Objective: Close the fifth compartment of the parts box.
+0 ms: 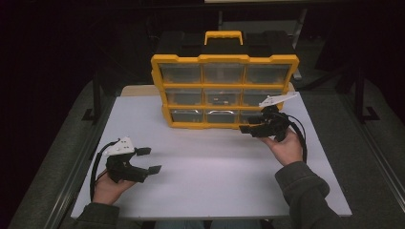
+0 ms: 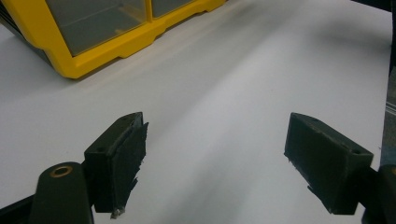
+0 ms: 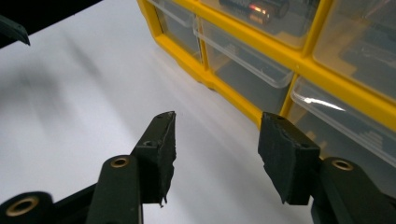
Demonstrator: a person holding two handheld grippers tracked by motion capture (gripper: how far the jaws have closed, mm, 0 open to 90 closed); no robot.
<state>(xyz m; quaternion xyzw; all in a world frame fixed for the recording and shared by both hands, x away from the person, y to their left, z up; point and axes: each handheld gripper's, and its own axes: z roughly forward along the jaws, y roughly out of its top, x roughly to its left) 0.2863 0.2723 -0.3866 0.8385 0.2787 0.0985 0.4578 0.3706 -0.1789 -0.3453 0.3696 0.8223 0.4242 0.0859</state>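
A yellow organizer box (image 1: pixel 224 90) with clear drawers in three rows stands upright at the back of the white table (image 1: pixel 210 176). My right gripper (image 1: pixel 251 125) is open, low in front of the box's bottom right drawer (image 1: pixel 251 115). In the right gripper view the right gripper (image 3: pixel 218 122) has nothing between its jaws, and its right jaw sits close to a clear drawer front (image 3: pixel 345 126). My left gripper (image 1: pixel 149 160) is open near the table's left front. The left gripper (image 2: pixel 217 140) hovers over bare table, with the box's corner (image 2: pixel 93 51) far ahead.
The box has a yellow carry handle (image 1: pixel 223 36) on top. A small dark cylinder with a red glint (image 3: pixel 254 8) lies in one upper drawer. Dark floor and a metal frame surround the table.
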